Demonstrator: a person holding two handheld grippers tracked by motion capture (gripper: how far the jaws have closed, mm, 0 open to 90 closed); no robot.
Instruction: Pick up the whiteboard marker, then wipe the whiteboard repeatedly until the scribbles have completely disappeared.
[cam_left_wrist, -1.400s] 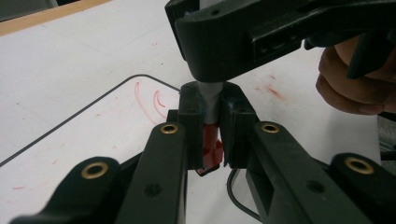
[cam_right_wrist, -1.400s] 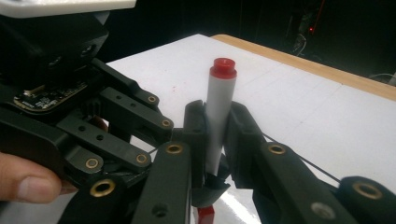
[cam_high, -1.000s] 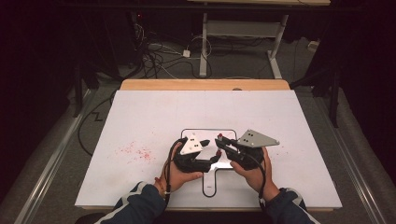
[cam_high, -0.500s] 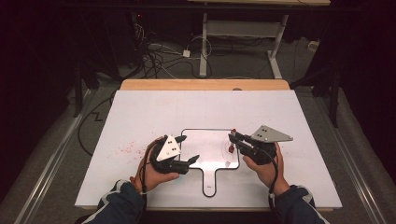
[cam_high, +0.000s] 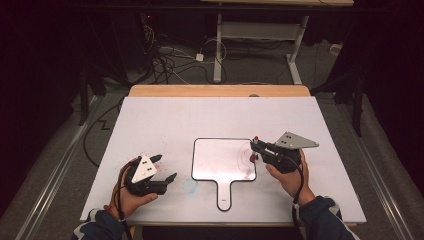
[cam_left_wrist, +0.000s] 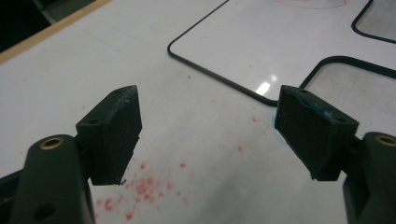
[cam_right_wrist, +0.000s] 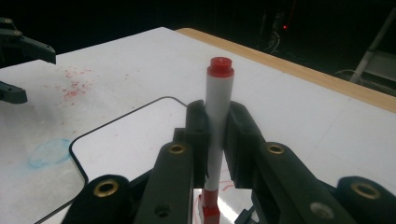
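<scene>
- Your right gripper (cam_high: 256, 148) sits at the right edge of the whiteboard (cam_high: 220, 160), its jaws pinching a marker (cam_right_wrist: 217, 121).
- In the right gripper view the marker stands upright between the jaws: white barrel, red end on top, red end at the bottom over the board.
- Red curved lines (cam_high: 246, 155) mark the board beside that gripper.
- Your left gripper (cam_high: 165, 167) is held just left of the board, apart from it, jaws spread and holding nothing.
- In the left gripper view its pads (cam_left_wrist: 114, 133) carry traces of blue.
- Red specks (cam_left_wrist: 144, 186) dot the table (cam_high: 165, 115) under the left gripper.
- A faint blue smudge (cam_high: 189, 186) lies between that gripper and the board's handle (cam_high: 224, 195).
</scene>
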